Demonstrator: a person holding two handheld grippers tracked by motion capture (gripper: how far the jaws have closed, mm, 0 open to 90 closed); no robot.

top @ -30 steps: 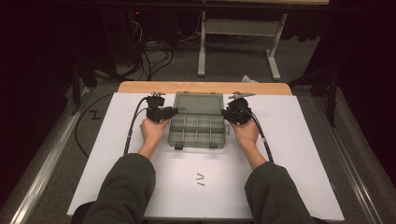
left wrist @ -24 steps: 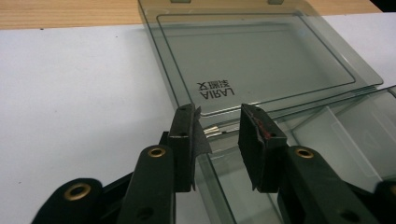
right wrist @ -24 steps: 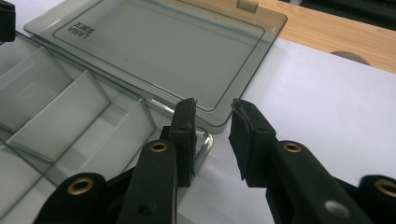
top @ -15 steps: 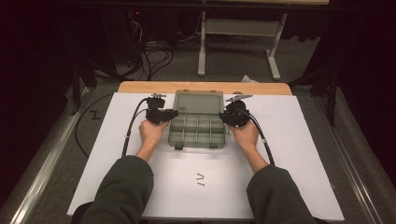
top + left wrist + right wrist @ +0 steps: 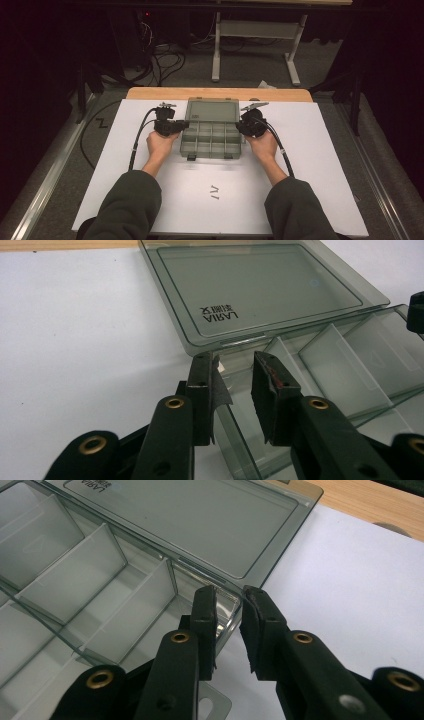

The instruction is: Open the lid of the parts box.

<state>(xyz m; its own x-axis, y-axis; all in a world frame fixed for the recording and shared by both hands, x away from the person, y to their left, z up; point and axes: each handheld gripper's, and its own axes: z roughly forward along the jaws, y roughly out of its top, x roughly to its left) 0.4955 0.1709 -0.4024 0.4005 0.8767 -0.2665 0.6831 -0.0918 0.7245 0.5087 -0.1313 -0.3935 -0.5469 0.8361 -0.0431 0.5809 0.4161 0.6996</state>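
Left gripper view: left gripper (image 5: pixel 235 385) jaws have been closing astride the near-left side wall of the organizer box (image 5: pixel 209 136), not yet clamped; right gripper (image 5: pixel 229 612) likewise at the opposite corner wall. Lid (image 5: pixel 260 287) lies flat beyond. Step: two-sided grasp. Next: finish pinching both walls evenly.

Smoky-grey clear box (image 5: pixel 210 137), white mat (image 5: pixel 320 150), blk grippers.

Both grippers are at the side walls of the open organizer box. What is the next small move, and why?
Probably finish closing both. The left gripper straddles one side wall of the clear organizer box, the right gripper the opposite wall. Both have just been closing, yet each wall still seems to have slack between the pads. The lid lies folded back flat, so a firm hold on both sides would steady the box.
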